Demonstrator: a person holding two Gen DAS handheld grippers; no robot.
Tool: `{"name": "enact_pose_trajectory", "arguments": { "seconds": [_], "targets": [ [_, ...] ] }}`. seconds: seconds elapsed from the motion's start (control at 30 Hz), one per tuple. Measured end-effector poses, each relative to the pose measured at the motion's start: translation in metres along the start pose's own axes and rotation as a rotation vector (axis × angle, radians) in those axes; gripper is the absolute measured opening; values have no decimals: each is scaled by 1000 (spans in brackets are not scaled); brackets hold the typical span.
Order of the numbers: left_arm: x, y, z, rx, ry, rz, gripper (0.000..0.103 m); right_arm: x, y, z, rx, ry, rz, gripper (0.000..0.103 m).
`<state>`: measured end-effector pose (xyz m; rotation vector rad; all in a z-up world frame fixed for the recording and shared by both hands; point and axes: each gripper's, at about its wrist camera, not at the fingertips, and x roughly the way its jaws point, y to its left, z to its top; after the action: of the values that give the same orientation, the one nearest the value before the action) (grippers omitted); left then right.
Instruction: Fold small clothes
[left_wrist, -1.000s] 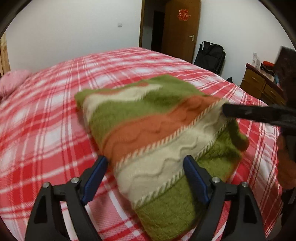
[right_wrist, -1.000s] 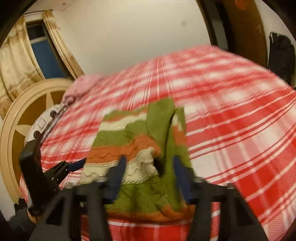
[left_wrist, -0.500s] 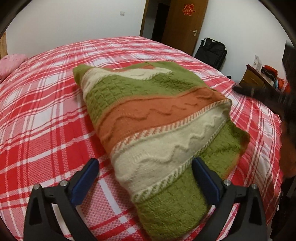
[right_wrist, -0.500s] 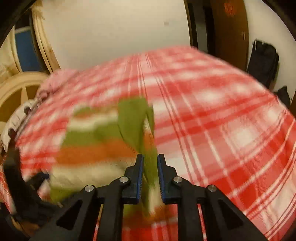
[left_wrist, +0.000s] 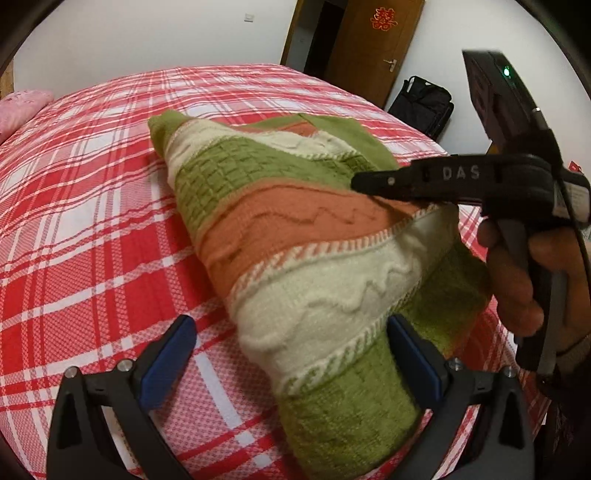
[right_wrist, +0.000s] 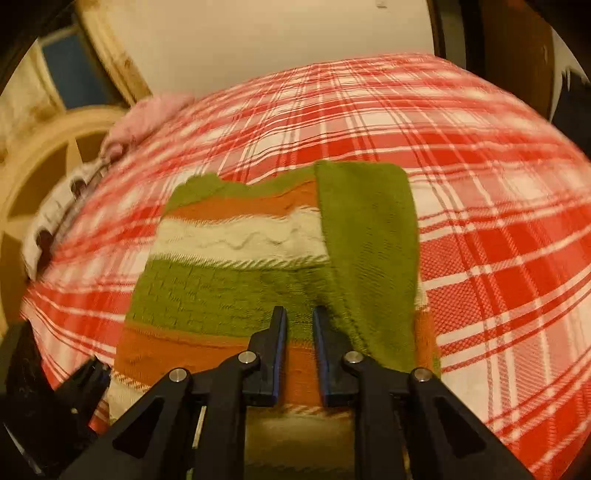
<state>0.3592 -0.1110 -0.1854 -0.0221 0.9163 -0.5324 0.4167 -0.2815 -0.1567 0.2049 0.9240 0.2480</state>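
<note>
A small knitted sweater (left_wrist: 295, 229) with green, orange and cream stripes lies folded on the red plaid bed (left_wrist: 92, 192). My left gripper (left_wrist: 291, 354) is open, its blue pads either side of the sweater's near end. My right gripper (right_wrist: 299, 332) hovers over the sweater (right_wrist: 236, 273), jaws nearly together with a narrow gap and nothing between them. It also shows in the left wrist view (left_wrist: 373, 182), above the orange stripe. A green sleeve (right_wrist: 369, 240) lies folded over the right side.
A pink pillow (right_wrist: 144, 118) and a round wooden headboard (right_wrist: 44, 155) are at the bed's head. A wooden door (left_wrist: 373, 48) and a black bag (left_wrist: 424, 103) stand beyond the bed's far corner.
My right gripper closed from open and moved in over the sweater. The sleeve now lies flat over the right side. My left gripper stayed open at the near end.
</note>
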Motion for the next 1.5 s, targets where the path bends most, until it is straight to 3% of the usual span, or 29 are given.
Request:
{"name": "enact_pose_trajectory", "arguments": {
  "seconds": [0.07,0.23,0.33,0.4,0.47,0.53,0.63,0.77,0.87,0.93,1.07,1.13,1.2,1.3,1.5],
  "targets": [
    [0,0,0,-1,0,-1,103,-3,-8,0,32,4,30,9],
    [-12,-1,1,0,-22,16,103,-4,5,-1,-58,0,-12,9],
    [-37,3,6,2,-132,59,103,-12,10,-4,-85,-16,-41,9],
    [-47,6,14,24,-176,92,103,-28,14,-12,-133,-72,-73,13],
    [-41,8,22,49,-164,131,103,-40,16,-22,-184,-118,-79,13],
    [-25,13,23,57,-114,148,103,-34,10,-32,-201,-75,-120,13],
    [-10,26,17,-38,-76,68,103,-32,-4,-37,-186,-82,-132,13],
    [-18,27,7,-112,-60,42,103,-34,-4,-39,-195,-97,-137,13],
    [-30,14,-3,-73,-62,71,103,-52,1,-46,-187,-139,-153,14],
    [-38,4,-16,-27,-66,75,103,-69,1,-55,-158,-162,-115,15],
    [-34,-6,-27,41,-46,123,103,-85,-8,-85,-123,-128,-107,25],
    [-32,-6,-27,39,-36,134,103,-77,-15,-97,-136,-78,-151,28],
    [-32,-8,-28,45,-33,149,103,-74,-28,-102,-92,-81,-153,46],
    [-47,-8,-31,33,-62,146,103,-79,-39,-99,-4,-74,-103,47],
    [-69,7,-25,-40,-159,178,103,-88,-40,-98,-14,-118,-60,47]
  ]
}}
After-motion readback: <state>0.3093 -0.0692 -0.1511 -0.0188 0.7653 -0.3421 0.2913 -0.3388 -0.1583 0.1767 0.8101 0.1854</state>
